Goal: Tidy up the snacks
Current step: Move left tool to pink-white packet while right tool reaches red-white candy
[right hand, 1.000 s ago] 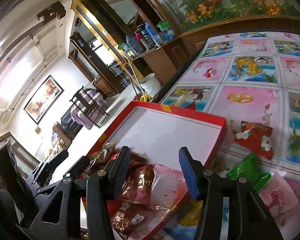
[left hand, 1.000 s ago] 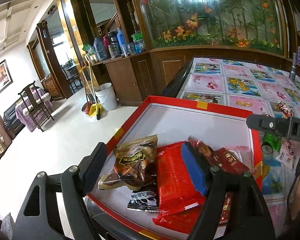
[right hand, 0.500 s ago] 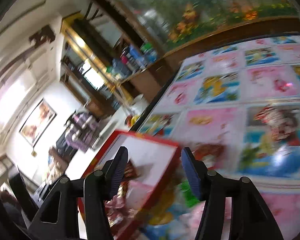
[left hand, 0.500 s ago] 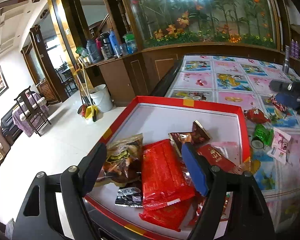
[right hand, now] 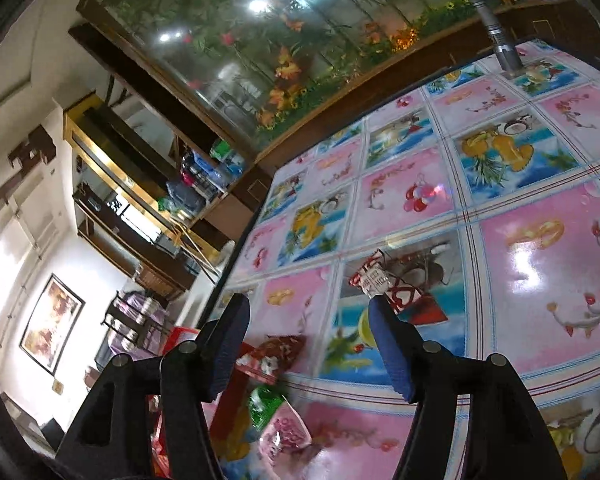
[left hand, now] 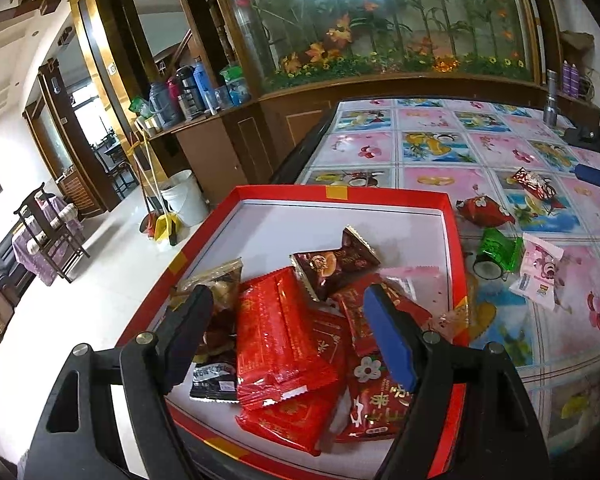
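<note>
Both tongs stood wide open and empty: the left gripper (left hand: 288, 332) hung over the snack pile in the red tray (left hand: 384, 193), the right gripper (right hand: 308, 324) over the tablecloth (right hand: 540, 248). Loose snacks lay outside, at the tray's three o'clock. Probably the red-and-white candy (right hand: 374, 278), at the right fingers' twelve o'clock, came next; closing squarely across its middle would suit.
</note>
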`<state>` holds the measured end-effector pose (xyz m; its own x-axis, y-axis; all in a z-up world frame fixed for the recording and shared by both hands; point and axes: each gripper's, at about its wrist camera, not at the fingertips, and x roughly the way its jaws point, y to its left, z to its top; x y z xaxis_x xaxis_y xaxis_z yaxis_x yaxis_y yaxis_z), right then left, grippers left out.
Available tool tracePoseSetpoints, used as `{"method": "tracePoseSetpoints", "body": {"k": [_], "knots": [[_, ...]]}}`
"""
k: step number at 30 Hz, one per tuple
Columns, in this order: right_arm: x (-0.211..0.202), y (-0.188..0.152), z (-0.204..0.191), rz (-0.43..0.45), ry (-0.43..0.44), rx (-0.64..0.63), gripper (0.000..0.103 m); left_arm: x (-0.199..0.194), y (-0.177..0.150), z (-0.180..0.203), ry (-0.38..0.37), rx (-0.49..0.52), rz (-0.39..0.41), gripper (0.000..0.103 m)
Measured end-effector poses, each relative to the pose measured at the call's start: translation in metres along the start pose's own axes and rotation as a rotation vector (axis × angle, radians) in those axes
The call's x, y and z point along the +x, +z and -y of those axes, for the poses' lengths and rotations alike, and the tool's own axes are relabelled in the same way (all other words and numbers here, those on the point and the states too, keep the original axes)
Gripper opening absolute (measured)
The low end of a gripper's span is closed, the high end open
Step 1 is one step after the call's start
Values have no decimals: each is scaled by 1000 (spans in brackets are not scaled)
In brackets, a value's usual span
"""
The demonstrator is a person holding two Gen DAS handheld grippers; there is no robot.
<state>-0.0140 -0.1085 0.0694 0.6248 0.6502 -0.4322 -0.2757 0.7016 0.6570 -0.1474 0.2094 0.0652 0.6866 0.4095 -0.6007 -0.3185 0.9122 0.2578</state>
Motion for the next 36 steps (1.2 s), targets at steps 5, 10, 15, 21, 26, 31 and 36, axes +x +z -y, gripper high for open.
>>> {"method": "tracePoseSetpoints", "body": {"k": [5,10,15,21,26,31,36], "knots": [[0,-4,-4,5,-35,-37,64,-1,-2,7,-24,7,-9,78],[-7,0,10,20,-34,20,65,-4,-2,22,-68,32,-14,78],[-13,3,17,30,-46,41,65,-9,-1,38,-144,46,-28,78],[-11,2,22,18,-55,70,66,-14,7,70,-277,97,-42,78],[-10,1,23,15,-52,76,66,-8,13,101,-376,158,-73,78],[-7,0,23,-2,-47,87,66,9,21,127,-481,184,-142,78],[-5,-1,25,-7,-34,104,66,28,25,145,-545,198,-206,78]]}}
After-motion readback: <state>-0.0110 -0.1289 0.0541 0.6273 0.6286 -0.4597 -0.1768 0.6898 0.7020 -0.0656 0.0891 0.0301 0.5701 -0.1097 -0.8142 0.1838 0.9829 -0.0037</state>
